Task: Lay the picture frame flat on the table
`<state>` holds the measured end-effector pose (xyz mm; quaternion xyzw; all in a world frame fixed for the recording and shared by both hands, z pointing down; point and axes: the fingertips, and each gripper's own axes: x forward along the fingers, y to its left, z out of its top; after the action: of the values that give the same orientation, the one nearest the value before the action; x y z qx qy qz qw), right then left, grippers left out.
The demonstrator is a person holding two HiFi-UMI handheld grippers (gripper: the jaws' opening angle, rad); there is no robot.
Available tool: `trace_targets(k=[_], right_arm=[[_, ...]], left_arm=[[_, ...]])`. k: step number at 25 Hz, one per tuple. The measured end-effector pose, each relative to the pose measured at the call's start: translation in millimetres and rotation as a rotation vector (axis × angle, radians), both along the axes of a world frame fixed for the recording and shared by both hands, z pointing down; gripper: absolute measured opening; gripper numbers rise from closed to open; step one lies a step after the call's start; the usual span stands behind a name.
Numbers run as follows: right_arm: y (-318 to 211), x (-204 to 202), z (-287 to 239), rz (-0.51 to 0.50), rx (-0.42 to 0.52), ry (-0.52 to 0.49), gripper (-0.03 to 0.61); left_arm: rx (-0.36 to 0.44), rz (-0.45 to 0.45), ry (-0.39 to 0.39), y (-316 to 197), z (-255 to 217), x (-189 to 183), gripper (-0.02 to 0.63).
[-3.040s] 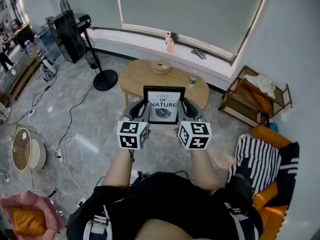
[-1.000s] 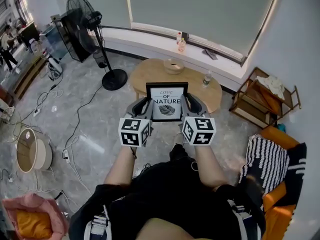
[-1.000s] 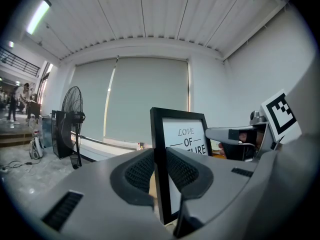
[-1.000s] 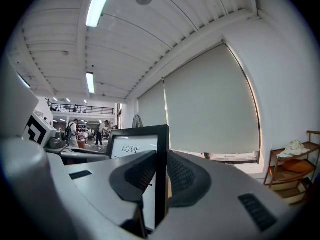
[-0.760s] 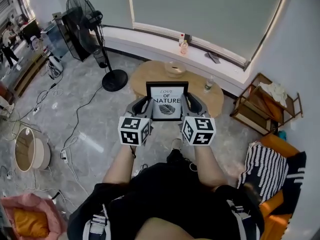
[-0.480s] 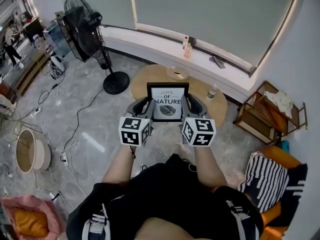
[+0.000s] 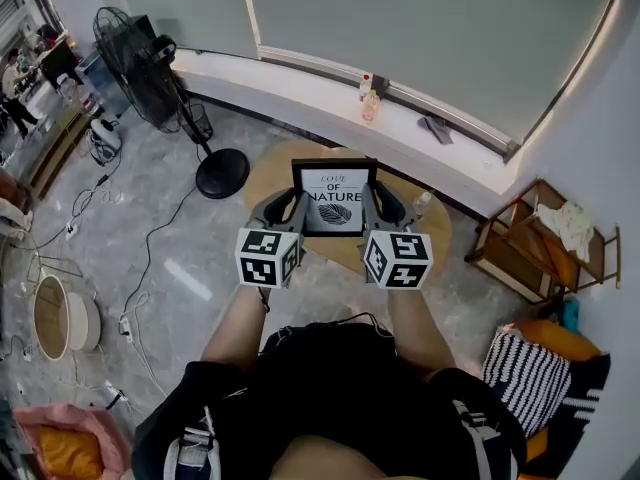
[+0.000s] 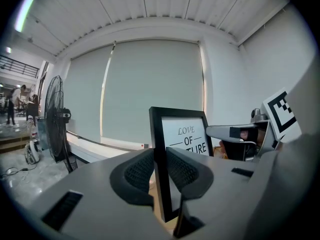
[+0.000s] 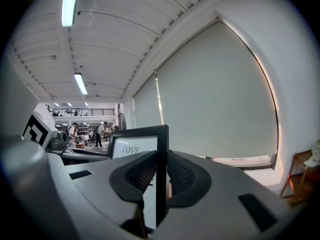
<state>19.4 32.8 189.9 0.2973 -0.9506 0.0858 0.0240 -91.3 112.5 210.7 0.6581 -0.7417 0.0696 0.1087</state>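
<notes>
A black picture frame (image 7: 334, 197) with a white "LOVE OF NATURE" print is held upright in the air over the round wooden table (image 7: 432, 236). My left gripper (image 7: 290, 209) is shut on the frame's left edge (image 8: 161, 159). My right gripper (image 7: 376, 207) is shut on its right edge (image 9: 161, 169). In the left gripper view the print (image 8: 189, 139) faces the camera and the right gripper (image 8: 240, 132) shows beyond it. The frame hides most of the table top in the head view.
A standing fan (image 7: 150, 73) is on the floor at the left, with cables (image 7: 150, 258) trailing from it. A long window ledge (image 7: 330, 93) carries a bottle (image 7: 368, 104). A small bottle (image 7: 421, 204) stands on the table. A wooden shelf (image 7: 545, 243) stands right.
The frame has stayed gripped by both grippers. The person has walked forward, so the table now lies directly under the frame and the striped cushion has slid to the lower right.
</notes>
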Motion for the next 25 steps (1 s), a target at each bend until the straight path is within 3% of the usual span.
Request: trace_targets(k=[11, 25], right_arm=[[-100, -23, 50, 0.051, -0.104, 0.048, 0.08], [-195, -58, 103, 0.265, -0.233, 0.117, 0.081]], left_arm=[[-0.101, 0.061, 0.027, -103, 44, -26, 0.089], [-0.207, 0.332, 0.085, -226, 97, -76, 0.091]])
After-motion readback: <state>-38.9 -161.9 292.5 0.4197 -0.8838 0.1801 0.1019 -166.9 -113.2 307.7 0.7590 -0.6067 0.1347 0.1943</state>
